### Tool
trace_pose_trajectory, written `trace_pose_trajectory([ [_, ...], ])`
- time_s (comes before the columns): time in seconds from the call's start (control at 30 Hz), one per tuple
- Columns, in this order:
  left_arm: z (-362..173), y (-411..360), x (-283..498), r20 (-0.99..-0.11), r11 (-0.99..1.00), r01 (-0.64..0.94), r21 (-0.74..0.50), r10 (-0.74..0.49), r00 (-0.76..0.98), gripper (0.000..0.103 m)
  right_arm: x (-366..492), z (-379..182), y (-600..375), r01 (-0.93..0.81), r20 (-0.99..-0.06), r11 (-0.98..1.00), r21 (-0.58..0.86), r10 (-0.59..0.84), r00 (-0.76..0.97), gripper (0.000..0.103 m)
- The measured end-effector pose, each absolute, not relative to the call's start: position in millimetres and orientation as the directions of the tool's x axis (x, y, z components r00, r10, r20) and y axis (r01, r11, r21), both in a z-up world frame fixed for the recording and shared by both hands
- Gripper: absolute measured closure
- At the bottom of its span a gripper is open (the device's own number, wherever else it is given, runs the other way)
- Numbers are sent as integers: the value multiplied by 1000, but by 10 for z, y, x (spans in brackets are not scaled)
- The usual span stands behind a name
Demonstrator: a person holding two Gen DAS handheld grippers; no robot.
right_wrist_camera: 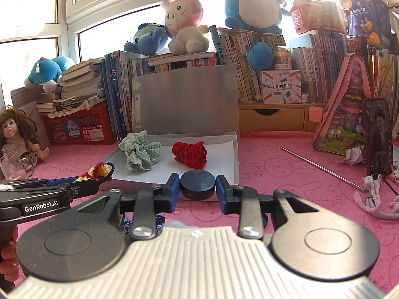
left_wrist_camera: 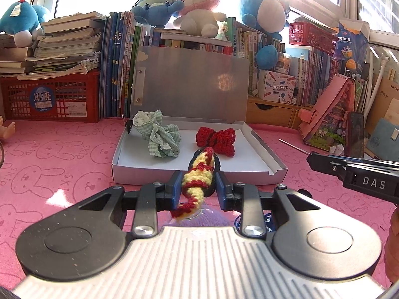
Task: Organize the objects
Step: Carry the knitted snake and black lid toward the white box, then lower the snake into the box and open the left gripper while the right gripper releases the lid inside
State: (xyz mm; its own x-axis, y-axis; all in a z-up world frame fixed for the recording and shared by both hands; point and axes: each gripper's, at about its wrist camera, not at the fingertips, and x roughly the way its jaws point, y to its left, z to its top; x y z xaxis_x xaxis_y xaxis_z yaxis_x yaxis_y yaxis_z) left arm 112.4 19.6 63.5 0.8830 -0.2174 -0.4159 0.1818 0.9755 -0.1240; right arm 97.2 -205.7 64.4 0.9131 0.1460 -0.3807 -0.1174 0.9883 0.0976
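Blue-padded left gripper (left_wrist_camera: 198, 186) jaws clamp a crocheted clip (left_wrist_camera: 199, 174), right gripper (right_wrist_camera: 197, 186) jaws a black disc (right_wrist_camera: 197, 184), both tilted downward.

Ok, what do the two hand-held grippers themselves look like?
Both match: the left hand-held gripper and right hand-held gripper have black linkage arms, silver pivot bolts, blue finger pads and a ribbed silver body with round black discs. White "GenRobot.AI" lettering marks the left one's side, "DAS" the right's.

Pink mat (left_wrist_camera: 62, 149), rabbit print. Red crate (left_wrist_camera: 49, 97) under stacked books (left_wrist_camera: 67, 42). Upright book row (right_wrist_camera: 251, 62). Plush rabbit (right_wrist_camera: 185, 22) between blue plush toys (right_wrist_camera: 251, 5). Doll (right_wrist_camera: 15, 137) at left. Metal rod (right_wrist_camera: 321, 167) on mat. Phone (right_wrist_camera: 379, 137) upright at right.
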Motion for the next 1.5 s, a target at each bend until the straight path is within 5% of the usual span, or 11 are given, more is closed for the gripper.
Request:
trace_pose_trajectory([
  [1.03,692,390,1924,-403,985,116,-130,-160,901,69,1921,681,-2039,-153,-469,981,117,190,863,66],
  [1.5,607,407,2570,-464,989,84,-117,-130,876,69,2475,520,-2039,-119,-559,982,148,183,809,66],
])
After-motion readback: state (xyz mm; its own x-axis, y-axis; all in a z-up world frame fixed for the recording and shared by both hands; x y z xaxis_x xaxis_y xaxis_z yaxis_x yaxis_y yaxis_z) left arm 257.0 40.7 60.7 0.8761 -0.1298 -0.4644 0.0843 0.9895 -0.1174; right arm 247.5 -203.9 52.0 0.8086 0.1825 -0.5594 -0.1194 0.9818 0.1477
